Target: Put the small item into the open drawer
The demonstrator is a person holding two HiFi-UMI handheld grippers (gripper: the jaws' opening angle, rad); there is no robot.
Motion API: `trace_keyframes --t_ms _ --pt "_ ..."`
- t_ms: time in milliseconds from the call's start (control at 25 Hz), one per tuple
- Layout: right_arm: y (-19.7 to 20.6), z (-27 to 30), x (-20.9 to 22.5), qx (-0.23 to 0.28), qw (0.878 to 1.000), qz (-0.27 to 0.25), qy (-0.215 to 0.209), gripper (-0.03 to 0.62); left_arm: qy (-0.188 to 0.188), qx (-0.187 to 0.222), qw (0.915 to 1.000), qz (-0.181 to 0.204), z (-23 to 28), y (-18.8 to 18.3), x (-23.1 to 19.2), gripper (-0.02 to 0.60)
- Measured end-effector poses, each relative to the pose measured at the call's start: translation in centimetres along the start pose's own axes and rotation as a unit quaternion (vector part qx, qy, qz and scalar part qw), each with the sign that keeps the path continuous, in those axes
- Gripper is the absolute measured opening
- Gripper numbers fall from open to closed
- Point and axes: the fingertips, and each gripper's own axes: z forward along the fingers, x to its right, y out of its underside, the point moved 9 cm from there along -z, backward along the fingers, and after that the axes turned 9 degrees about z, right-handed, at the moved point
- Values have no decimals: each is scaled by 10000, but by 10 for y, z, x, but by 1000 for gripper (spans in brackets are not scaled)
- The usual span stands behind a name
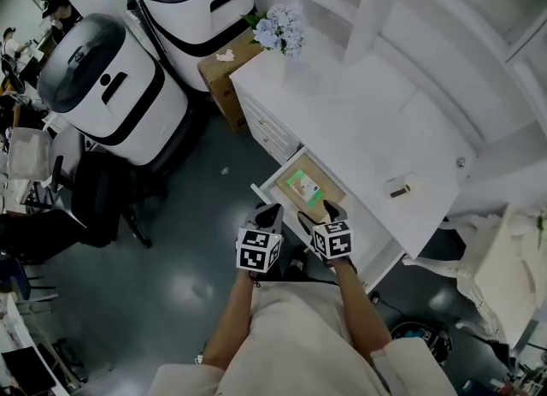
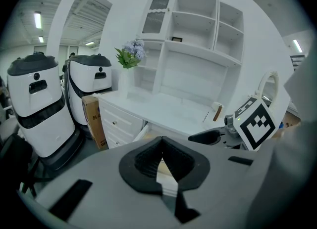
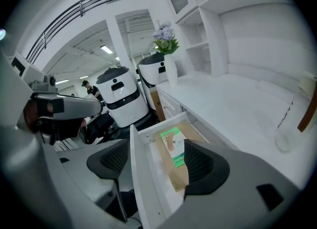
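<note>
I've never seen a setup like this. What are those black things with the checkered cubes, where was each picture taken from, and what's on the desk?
No robot: a person holds a two-jaw gripper in each hand; the cubes are part of them. One picture comes from a camera on the person's head, looking down; the other two from cameras riding on each gripper, looking along its jaws. The left gripper has its jaws together and holds nothing. The right gripper has its jaws apart, one either side of the front panel of the open drawer, not clamping it. A green and white packet lies in the drawer. On the white desk are a bunch of flowers and a small item with a brown part, not yet picked up.
</note>
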Motion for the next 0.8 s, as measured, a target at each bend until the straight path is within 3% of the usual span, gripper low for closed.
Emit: trace_keyframes --t_ms 240,800 --pt "9 -1 0 9 10000 65 -62 335 -36 -65 10000 8 -2 4 1 17" --pt "4 -9 3 368 9991 190 111 129 -20 -141 9999 76 -8 10 6 17"
